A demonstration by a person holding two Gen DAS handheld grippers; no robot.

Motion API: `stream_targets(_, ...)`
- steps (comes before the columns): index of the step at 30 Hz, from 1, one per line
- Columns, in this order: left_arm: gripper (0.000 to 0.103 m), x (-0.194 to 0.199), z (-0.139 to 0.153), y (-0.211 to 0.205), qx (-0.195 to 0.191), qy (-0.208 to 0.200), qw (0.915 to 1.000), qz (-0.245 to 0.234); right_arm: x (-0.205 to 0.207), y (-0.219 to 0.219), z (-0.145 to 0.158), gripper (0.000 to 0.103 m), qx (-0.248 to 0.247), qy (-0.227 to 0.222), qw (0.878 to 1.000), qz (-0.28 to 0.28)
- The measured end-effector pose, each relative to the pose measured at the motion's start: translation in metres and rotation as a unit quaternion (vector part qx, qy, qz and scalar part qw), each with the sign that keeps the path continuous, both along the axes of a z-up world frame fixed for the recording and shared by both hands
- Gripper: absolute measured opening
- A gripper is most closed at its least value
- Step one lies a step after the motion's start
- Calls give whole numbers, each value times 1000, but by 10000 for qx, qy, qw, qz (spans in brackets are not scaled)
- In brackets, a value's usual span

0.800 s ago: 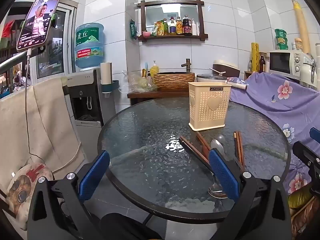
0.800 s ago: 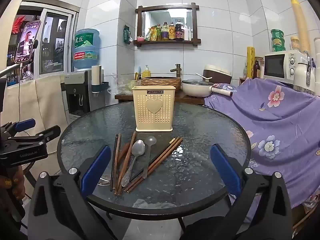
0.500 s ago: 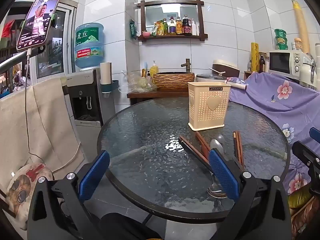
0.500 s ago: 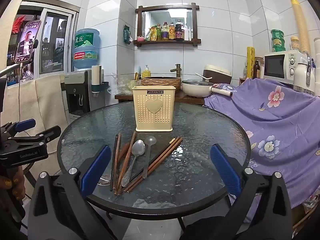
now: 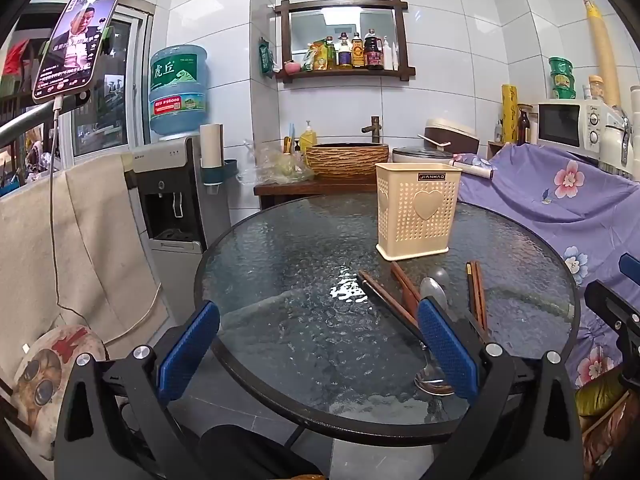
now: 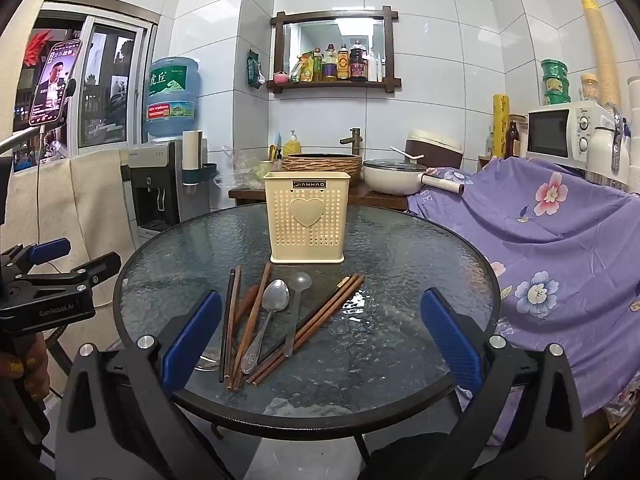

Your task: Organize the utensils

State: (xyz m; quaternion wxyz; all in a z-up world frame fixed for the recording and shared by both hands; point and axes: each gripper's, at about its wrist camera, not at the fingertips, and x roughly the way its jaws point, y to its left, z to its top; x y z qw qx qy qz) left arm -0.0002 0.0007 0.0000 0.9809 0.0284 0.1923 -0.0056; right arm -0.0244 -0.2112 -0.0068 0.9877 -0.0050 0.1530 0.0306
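We see a bright, evenly lit room in both views, with white glare from a ceiling light on the glass table (image 5: 344, 292) and a bright strip in the wall mirror (image 6: 332, 36). Focus is sharp throughout. Fisheye distortion bends the wall tiles, and the corners fall to black.
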Motion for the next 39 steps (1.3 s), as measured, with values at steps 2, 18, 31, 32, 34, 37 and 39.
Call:
stream_targets(2, 97, 0, 0, 0, -2, 0, 10000, 1, 0, 1, 0, 98, 9, 14, 10000, 0)
stream_targets(18, 97, 0, 0, 0, -11, 7, 10000, 1, 1, -6, 0, 98, 17, 26, 10000, -5)
stream_targets(31, 97, 2, -6, -2, -20, 78, 10000, -24, 1, -4, -1, 98, -4, 13, 10000, -14)
stream_targets(32, 97, 2, -6, -2, -23, 83, 10000, -22, 1, -4, -1, 98, -3, 17, 10000, -13)
stream_targets(34, 97, 3, -5, -1, -32, 103, 9999, -40, 0, -2, 0, 98, -4, 13, 10000, -16)
stream_targets(37, 97, 3, -5, 0, -34, 109, 9999, -44, 0, -2, -1, 98, -6, 18, 10000, -14)
stream_targets(39, 97, 2, -5, 0, -36, 107, 9999, -54, 0, -2, -1, 98, -5, 12, 10000, -14)
